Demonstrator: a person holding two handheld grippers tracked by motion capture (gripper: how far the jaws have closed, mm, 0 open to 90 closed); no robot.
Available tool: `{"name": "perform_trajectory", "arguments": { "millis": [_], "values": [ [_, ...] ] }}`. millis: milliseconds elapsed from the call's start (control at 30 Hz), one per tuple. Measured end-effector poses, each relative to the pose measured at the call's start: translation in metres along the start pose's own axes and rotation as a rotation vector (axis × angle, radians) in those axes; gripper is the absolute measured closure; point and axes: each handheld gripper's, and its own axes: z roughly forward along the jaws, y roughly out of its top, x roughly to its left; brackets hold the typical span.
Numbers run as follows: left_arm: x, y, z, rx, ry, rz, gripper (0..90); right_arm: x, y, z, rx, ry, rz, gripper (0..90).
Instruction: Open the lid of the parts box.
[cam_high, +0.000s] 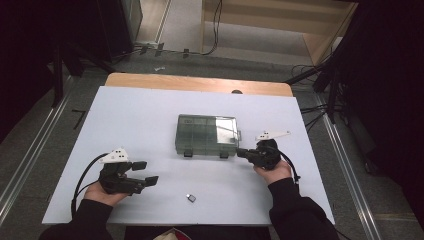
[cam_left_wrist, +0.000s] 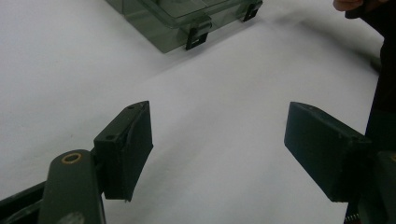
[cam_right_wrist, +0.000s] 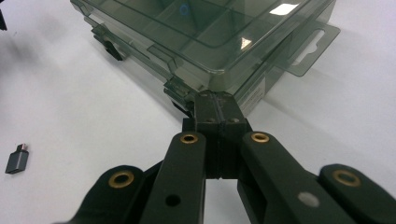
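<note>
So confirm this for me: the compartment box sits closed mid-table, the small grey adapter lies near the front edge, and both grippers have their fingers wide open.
Not both. The right gripper has its fingers shut together, tips at a latch of the compartment box, as the right gripper view shows. Only the left gripper is wide open. The box is closed, and the adapter lies near the front edge.
</note>
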Motion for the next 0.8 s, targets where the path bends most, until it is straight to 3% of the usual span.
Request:
{"name": "perform_trajectory", "arguments": {
  "millis": [800],
  "values": [
    [0.000,0.000,0.002,0.011,-0.012,-0.002,24.1,-0.003,0.014,0.000,-0.021,-0.001,0.020,86.4]
  ]
}}
